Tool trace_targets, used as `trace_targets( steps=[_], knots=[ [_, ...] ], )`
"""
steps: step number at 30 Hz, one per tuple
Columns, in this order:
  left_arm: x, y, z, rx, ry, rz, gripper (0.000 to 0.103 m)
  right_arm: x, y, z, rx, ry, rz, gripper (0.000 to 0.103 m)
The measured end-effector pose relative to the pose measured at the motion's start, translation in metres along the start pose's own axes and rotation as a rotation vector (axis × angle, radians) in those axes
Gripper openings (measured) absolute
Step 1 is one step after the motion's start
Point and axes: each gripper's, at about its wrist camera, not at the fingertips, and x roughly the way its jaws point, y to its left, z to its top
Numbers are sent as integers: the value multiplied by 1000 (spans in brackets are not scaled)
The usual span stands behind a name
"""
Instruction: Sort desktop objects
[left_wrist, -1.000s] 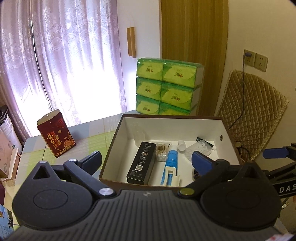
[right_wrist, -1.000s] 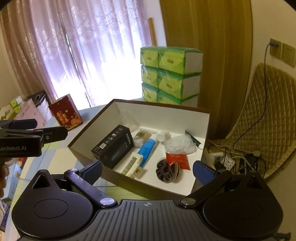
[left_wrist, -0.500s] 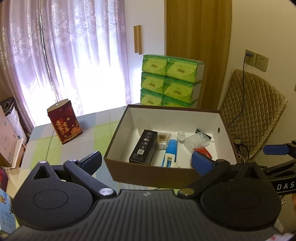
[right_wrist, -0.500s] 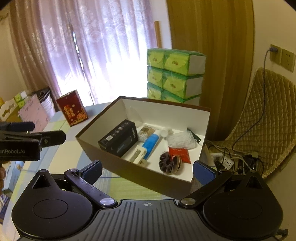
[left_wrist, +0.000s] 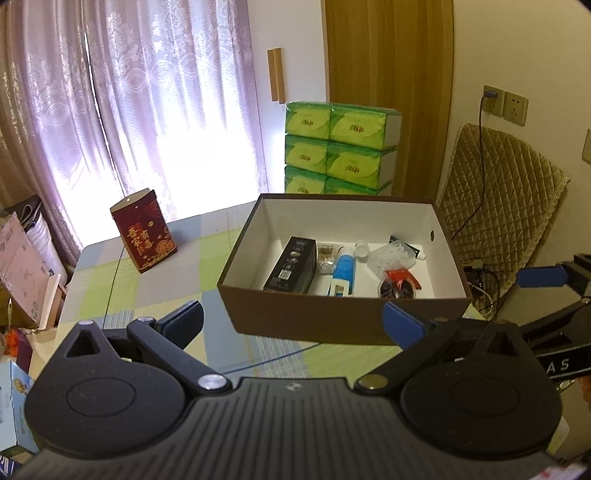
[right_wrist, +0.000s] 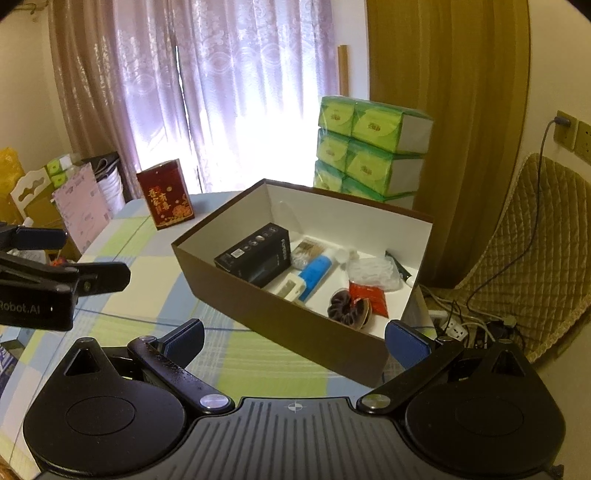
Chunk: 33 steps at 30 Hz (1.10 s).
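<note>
A brown box with a white inside (left_wrist: 306, 317) (right_wrist: 236, 295) stands on the checked table. It holds a black carton (left_wrist: 291, 264) (right_wrist: 255, 254), a blue tube (left_wrist: 345, 267) (right_wrist: 314, 273), a clear bag (left_wrist: 391, 254), a red packet (right_wrist: 369, 299) and a dark scrunchie (right_wrist: 343, 306). My left gripper (left_wrist: 291, 321) is open and empty, in front of the box. My right gripper (right_wrist: 293, 336) is open and empty, near the box's front right corner.
A red gift carton (left_wrist: 144, 230) (right_wrist: 166, 199) stands at the table's far left. Green tissue packs (left_wrist: 340, 147) (right_wrist: 369, 147) are stacked behind the box. A quilted chair and power cables (right_wrist: 461, 321) lie to the right. Boxes and bags (left_wrist: 22, 266) sit off the table's left edge.
Both grippers have pulled back and up from the box, so it looks smaller and farther. Both stay open and empty.
</note>
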Motion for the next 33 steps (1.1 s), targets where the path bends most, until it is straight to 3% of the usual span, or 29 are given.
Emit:
trace_targets(
  steps=[33],
  knots=[
    [-8,-8,-60,-30,163,35,102,-11,13,-44,33,71,-11,101]
  ],
)
